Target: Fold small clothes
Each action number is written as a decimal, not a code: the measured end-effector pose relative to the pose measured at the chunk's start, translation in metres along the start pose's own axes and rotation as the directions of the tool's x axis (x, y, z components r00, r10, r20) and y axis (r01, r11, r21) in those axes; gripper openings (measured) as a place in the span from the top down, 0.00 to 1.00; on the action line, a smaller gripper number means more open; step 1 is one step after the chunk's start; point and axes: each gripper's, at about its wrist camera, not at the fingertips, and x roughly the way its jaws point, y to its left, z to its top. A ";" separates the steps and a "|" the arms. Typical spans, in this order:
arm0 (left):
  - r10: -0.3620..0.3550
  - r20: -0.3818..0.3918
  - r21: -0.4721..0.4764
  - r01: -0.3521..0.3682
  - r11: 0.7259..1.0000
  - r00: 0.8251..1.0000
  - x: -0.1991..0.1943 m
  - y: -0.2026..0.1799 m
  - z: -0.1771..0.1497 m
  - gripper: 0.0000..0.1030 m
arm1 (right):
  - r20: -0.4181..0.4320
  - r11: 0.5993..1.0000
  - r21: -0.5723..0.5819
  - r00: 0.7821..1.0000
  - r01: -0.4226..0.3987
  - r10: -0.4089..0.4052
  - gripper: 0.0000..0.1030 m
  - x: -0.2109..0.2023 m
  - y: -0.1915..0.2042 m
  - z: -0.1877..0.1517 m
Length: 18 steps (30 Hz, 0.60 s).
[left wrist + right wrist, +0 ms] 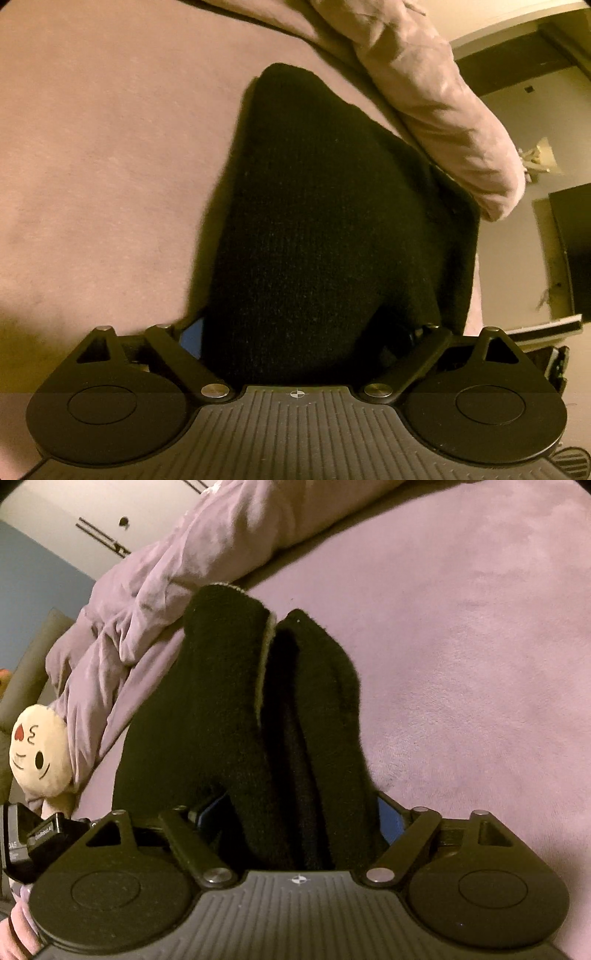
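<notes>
A black knit garment [325, 229] lies on the pink bed [103, 155], and I hold a gripper at each end of it. In the left wrist view, its long axis runs from my left gripper [295, 343] at 6 o'clock up to a rounded tip at 12 o'clock; the cloth is a fine ribbed knit, wide at the bottom and narrowing to a blunt point. In the right wrist view the garment [229, 716] is fuzzier, folded into two thick lobes side by side with a pale lining showing along the seam between them, both pointing toward 12 o'clock from my right gripper [299, 823]. On both grippers the jaws stand wide with the cloth between them; blue pads [388, 819] peek out beside the fabric, and I cannot tell whether they press on it. A rumpled pink duvet [147, 590] lies along the bed's far edge, with a cream plush face [37, 753] at 9 o'clock. The bed cover is soft and velvety.
</notes>
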 end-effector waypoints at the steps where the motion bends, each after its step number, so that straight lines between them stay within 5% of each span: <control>1: -0.006 -0.007 -0.004 0.006 1.000 1.000 0.002 0.001 0.001 0.06 | -0.003 1.000 0.009 1.000 -0.011 0.011 0.11 0.002 -0.001 0.000; 5: -0.003 -0.007 -0.005 0.003 1.000 1.000 0.000 0.002 0.000 0.07 | -0.001 1.000 0.001 1.000 -0.016 0.016 0.16 0.004 0.000 -0.001; 8: -0.012 -0.004 -0.005 0.012 1.000 1.000 -0.005 0.002 -0.002 0.12 | 0.003 0.996 -0.011 0.996 -0.085 0.085 0.53 -0.005 -0.001 -0.002; 15: -0.052 -0.014 -0.059 0.051 0.997 0.999 -0.005 0.013 0.000 0.18 | -0.019 0.993 0.034 0.994 -0.110 0.111 0.45 0.007 -0.004 0.003; 18: -0.053 -0.008 -0.036 0.053 0.998 0.999 -0.007 0.010 0.000 0.24 | -0.002 0.991 0.056 0.993 -0.118 0.119 0.49 0.008 -0.004 0.001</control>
